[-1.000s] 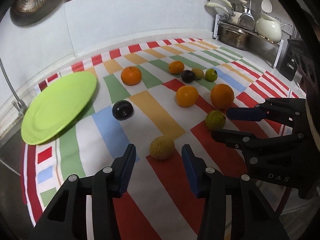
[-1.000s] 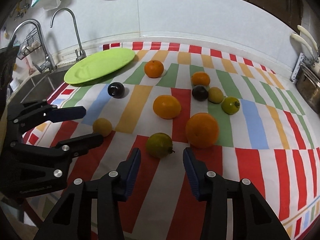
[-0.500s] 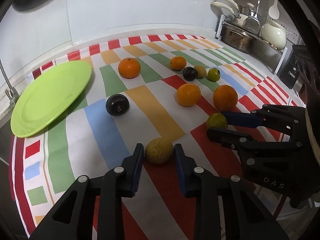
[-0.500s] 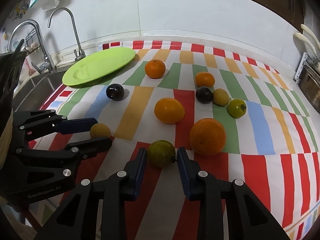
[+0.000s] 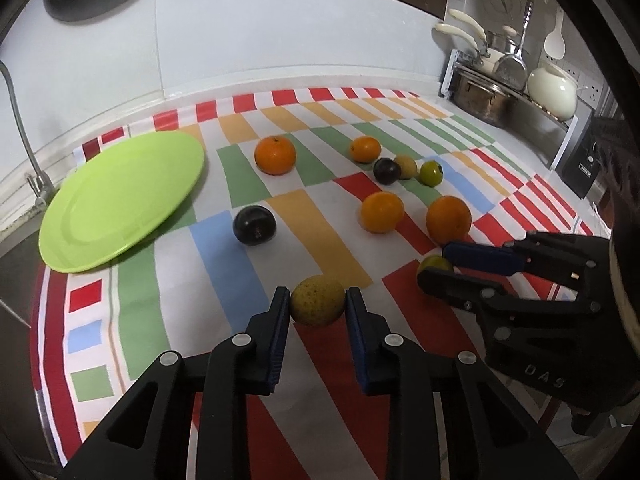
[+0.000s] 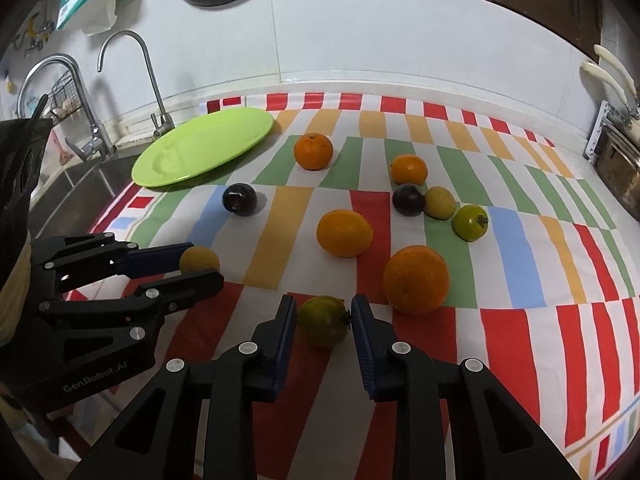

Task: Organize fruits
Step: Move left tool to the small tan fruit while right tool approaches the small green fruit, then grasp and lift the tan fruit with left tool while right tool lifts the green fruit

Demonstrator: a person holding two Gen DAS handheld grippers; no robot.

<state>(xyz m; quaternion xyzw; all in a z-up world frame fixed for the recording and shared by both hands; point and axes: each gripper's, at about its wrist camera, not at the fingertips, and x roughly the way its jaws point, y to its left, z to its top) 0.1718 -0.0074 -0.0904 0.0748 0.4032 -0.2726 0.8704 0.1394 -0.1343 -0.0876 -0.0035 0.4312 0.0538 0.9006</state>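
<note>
My left gripper (image 5: 318,308) is shut on a speckled yellow fruit (image 5: 317,299) that rests on the striped cloth (image 5: 180,280). My right gripper (image 6: 324,320) is shut on a green-yellow fruit (image 6: 323,320), also on the cloth. In the right wrist view the left gripper (image 6: 200,266) shows at the left, holding the yellow fruit (image 6: 199,259). In the left wrist view the right gripper (image 5: 436,268) shows at the right, holding the green fruit (image 5: 434,265). A green plate (image 5: 120,200) lies at the far left, also seen in the right wrist view (image 6: 204,146).
Several oranges (image 6: 416,280), two dark plums (image 6: 239,199), a small yellow fruit (image 6: 439,202) and a green tomato-like fruit (image 6: 470,222) lie on the cloth. A sink with taps (image 6: 92,136) is at the left. A rack of pots (image 5: 504,92) stands at the back right.
Both grippers have moved forward and closed: the left onto the speckled yellow fruit, the right onto the green-yellow fruit. The other fruits have not moved.
</note>
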